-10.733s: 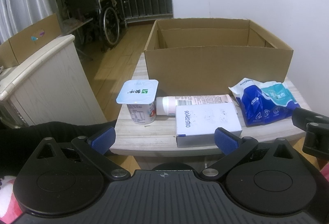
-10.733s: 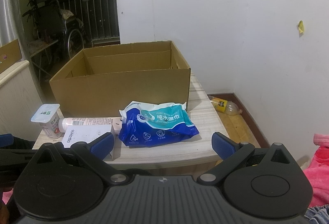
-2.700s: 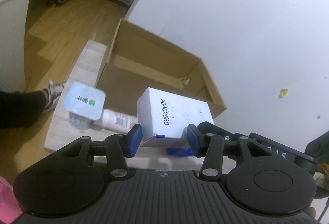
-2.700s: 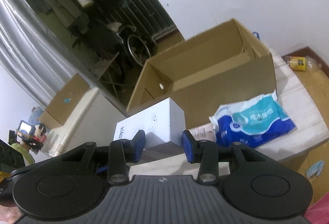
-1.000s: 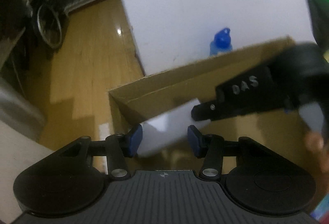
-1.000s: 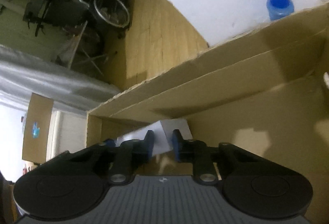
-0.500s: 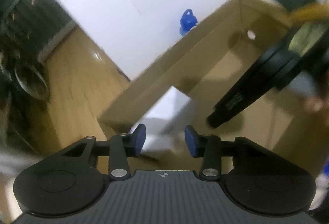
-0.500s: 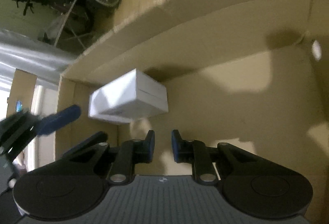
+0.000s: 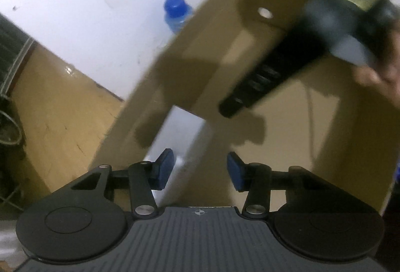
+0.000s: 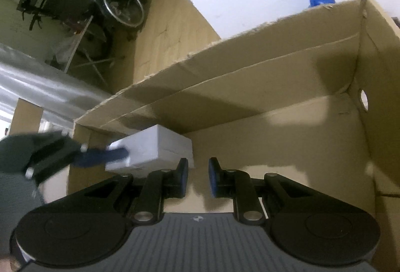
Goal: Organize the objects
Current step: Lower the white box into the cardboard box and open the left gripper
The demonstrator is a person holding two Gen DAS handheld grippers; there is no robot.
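Observation:
A white box [image 9: 182, 137] lies on the floor of the open cardboard carton [image 9: 200, 29], in its near-left corner [image 10: 82, 132]. My left gripper [image 9: 199, 169] hangs over it with its jaws opening: the left pad overlaps the box's edge and the right pad stands clear of it. From the right wrist view the white box [image 10: 155, 147] has the left gripper's blue finger [image 10: 102, 156] against its side. My right gripper [image 10: 198, 177] is shut on nothing, above the bare carton floor beside the box. Its black body [image 9: 275, 67] crosses the left wrist view.
The carton's walls [image 10: 250, 77] rise all round, with a round hole [image 10: 363, 99] in the right wall. A blue-capped bottle [image 9: 176, 9] stands behind the carton by the white wall. A wheelchair [image 10: 120, 7] is across the wooden floor. A hand [image 9: 382, 77] holds the right gripper.
The left gripper has rolled, tilting its whole view, and its pads stand a little wider. The right gripper has come away from the white box, which now rests in the carton's corner.

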